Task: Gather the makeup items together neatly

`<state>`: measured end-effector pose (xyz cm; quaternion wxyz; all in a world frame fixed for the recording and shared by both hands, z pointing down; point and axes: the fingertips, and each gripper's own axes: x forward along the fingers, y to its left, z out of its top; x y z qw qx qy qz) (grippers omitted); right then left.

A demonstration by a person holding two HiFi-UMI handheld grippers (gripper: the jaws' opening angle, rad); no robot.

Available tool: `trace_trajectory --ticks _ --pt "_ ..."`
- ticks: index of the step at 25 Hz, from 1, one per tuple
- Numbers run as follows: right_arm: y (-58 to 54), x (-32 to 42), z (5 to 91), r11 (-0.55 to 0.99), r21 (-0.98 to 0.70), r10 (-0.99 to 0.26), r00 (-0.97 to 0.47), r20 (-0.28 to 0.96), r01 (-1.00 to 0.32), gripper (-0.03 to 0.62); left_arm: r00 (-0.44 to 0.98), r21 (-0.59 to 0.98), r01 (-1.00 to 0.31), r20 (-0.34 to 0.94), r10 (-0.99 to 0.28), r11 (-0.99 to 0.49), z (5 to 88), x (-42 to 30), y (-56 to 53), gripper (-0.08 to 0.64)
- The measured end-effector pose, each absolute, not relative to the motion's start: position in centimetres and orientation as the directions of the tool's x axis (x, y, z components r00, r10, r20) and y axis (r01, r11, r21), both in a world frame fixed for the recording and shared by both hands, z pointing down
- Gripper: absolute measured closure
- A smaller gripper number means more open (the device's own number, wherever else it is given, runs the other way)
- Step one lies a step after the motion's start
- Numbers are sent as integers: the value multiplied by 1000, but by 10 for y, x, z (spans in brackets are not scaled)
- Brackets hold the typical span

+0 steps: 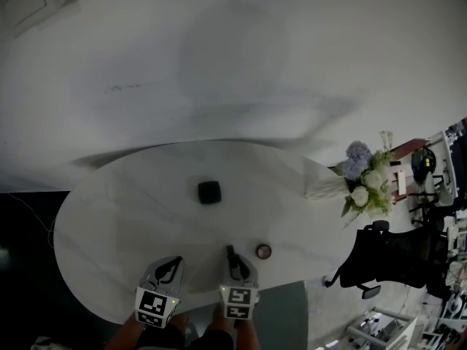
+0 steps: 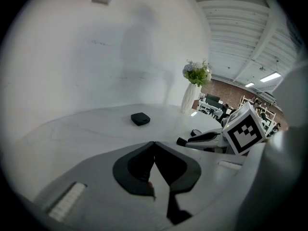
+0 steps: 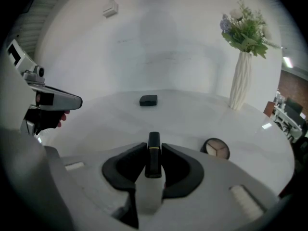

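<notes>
Clamping a lipstick (image 3: 153, 157) lengthwise, the right gripper (image 1: 233, 261) points straight at the case (image 1: 209, 192) at the bench (image 1: 109, 217) centre. The left gripper (image 2: 154, 153), jaws together and empty, sits slightly farther off.

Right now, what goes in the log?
left gripper: shut, empty | right gripper: shut on lipstick tube | black case, round compact: on table

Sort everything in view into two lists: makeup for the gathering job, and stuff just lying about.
For the job:
black tube, gripped in the right gripper
black square case, in the middle of the table
round compact, on the table near the right gripper

Just lying about:
vase of flowers, at the table's edge
office chair, beside the table
</notes>
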<state>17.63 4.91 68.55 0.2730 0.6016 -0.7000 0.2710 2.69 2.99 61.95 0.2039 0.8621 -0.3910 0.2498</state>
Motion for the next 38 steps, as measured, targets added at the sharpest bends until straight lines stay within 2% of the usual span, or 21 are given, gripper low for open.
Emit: trace_trajectory --ticks 13,14,17,18,29,38 --pt "53 183 692 96 -39 -702 -96 706 -995 486 574 155 -767 599 -558 -623 624 35 33 549" --pt "52 182 691 97 -42 -705 -98 702 -994 477 576 157 -766 598 -558 -623 624 35 33 549" --pt "51 180 691 101 -54 -714 -110 691 -993 366 574 155 -768 597 -560 -622 626 34 34 549" --pt "51 181 691 99 -54 -716 -108 690 -994 360 572 155 -768 600 -559 -621 627 34 35 549" --pt "47 187 667 115 -44 -737 -115 667 -992 360 577 136 -771 563 -591 -622 603 40 26 549" --pt "11 193 576 183 12 -830 -148 537 -983 360 552 87 -807 461 -695 -584 531 32 -4 549"
